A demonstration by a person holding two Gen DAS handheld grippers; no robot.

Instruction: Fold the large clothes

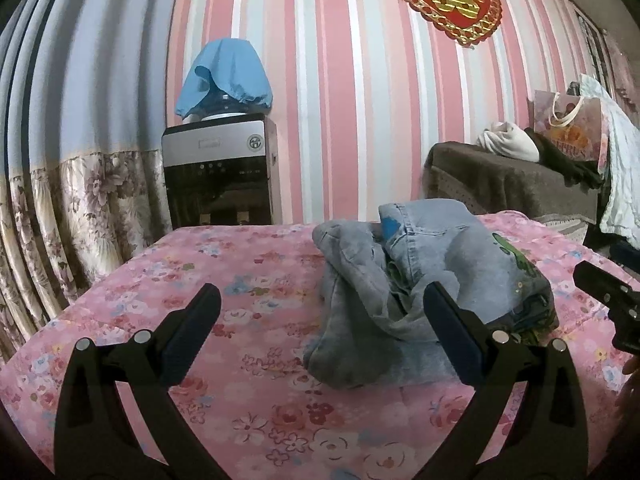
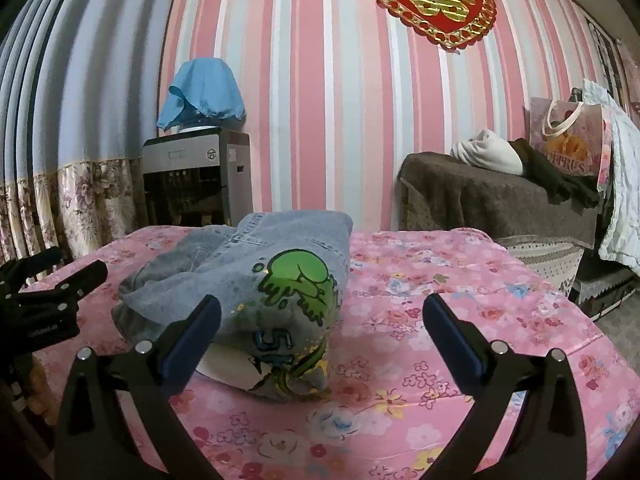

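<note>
The denim garment [image 1: 424, 280] lies bundled on the pink floral bed cover [image 1: 240, 400], toward the far middle, folds loose and one grey flap slumped to the left. Both grippers hover near it with fingers spread apart, holding nothing: the left gripper [image 1: 322, 312] at its near left, the right gripper [image 2: 322, 312] at its near right. The likely risk is a pinch catching only the top layer, pulling the bundle apart, or snagging the cover beneath.
</note>
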